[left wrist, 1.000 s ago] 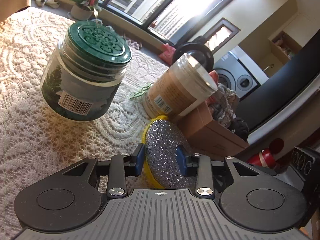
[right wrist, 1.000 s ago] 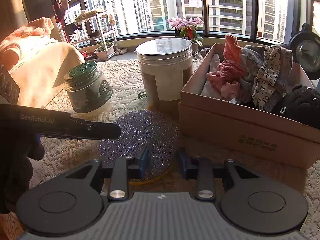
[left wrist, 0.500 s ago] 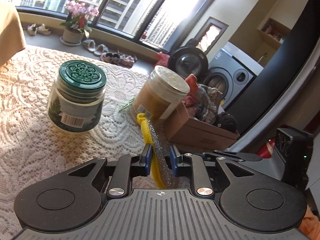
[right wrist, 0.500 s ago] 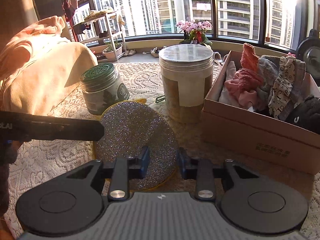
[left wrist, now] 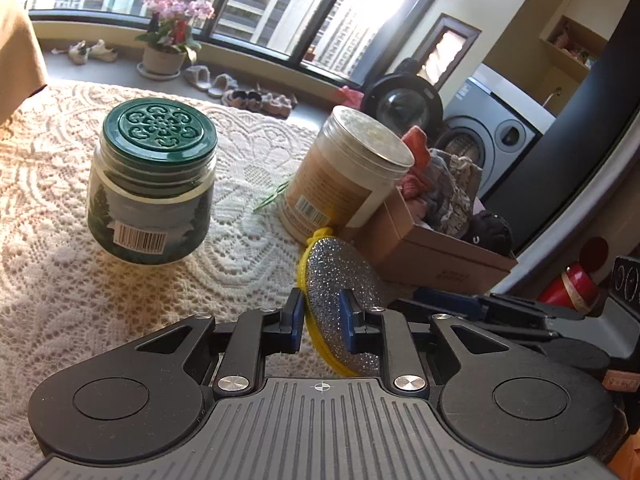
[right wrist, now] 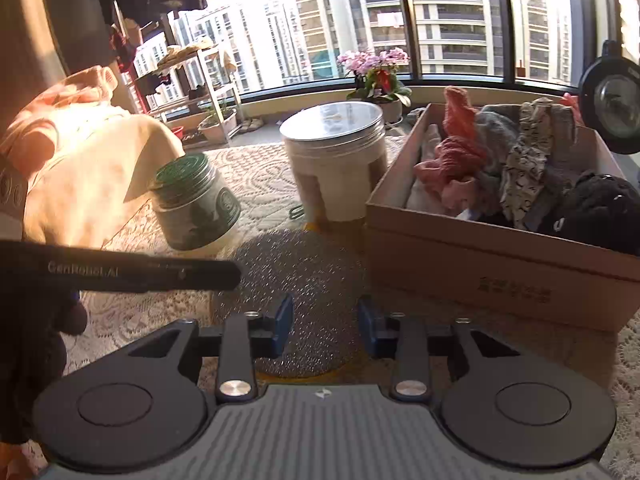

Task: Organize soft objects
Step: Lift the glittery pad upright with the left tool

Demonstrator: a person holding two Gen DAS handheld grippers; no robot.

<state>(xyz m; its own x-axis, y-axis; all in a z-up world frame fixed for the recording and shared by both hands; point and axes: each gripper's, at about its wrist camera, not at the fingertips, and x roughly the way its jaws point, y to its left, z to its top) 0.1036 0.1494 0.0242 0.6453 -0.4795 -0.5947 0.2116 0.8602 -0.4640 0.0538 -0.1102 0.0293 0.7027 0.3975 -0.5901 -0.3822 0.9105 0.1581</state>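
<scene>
A round glittery silver pad with a yellow rim (left wrist: pixel 340 280) is nipped at its lower edge between the blue pads of my left gripper (left wrist: pixel 322 320), which is shut on it and holds it tilted above the lace cloth. In the right wrist view the same pad (right wrist: pixel 300 272) faces me, with the left gripper's black finger (right wrist: pixel 160 276) reaching in from the left to its edge. My right gripper (right wrist: pixel 325 320) hovers in front of the pad; its jaws are opening and the pads press on nothing. A cardboard box (right wrist: pixel 500 280) at the right holds several crumpled soft garments (right wrist: pixel 520 160).
A green-lidded jar (left wrist: pixel 152 184) and a tan jar with a silver lid (left wrist: pixel 344 184) stand on the lace tablecloth (left wrist: pixel 60 280) beyond the pad; the tan jar is close to the box (left wrist: pixel 440 264). Folded cream and pink cloth (right wrist: pixel 80 160) is piled at the left.
The left jaws closed on the pad and raised it off the cloth, first edge-on, now tilted. The left view pulled back and up. The right jaws have widened.
</scene>
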